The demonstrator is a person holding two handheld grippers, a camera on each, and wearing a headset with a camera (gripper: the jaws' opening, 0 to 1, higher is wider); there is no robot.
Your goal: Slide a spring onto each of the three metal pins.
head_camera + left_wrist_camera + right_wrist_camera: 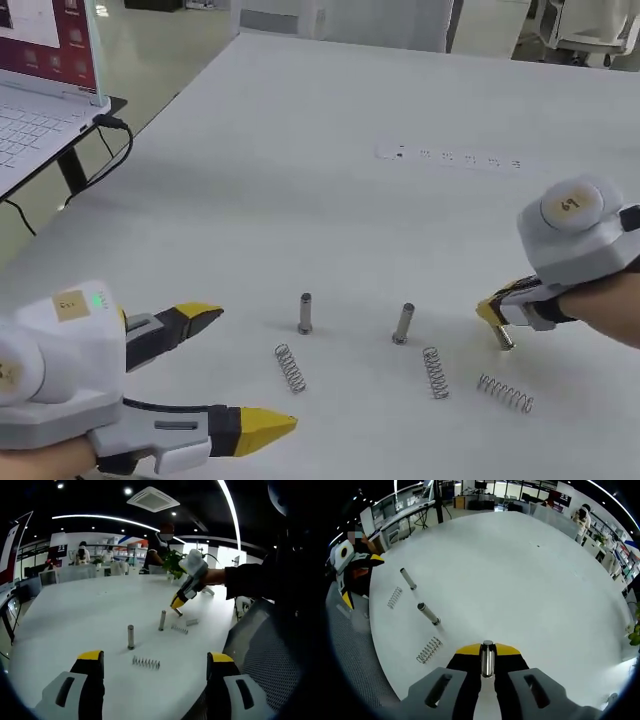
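Two metal pins stand upright on the white table [330, 180]: one [305, 312] left of centre, another [403, 323] to its right. A third pin [504, 338] hangs tilted in my right gripper [491, 312], which is shut on it; in the right gripper view that pin [487, 664] sticks out between the yellow tips of the right gripper [487, 650]. Three springs lie flat nearby: left [290, 367], middle [435, 372], right [505, 392]. My left gripper [235, 370] is open at the near left, facing a spring [146, 662] and a pin [131, 636].
A laptop [40, 90] with a cable sits on a side stand at the far left. A white power strip [450, 157] lies flat further back on the table. People stand in the room beyond the table in the gripper views.
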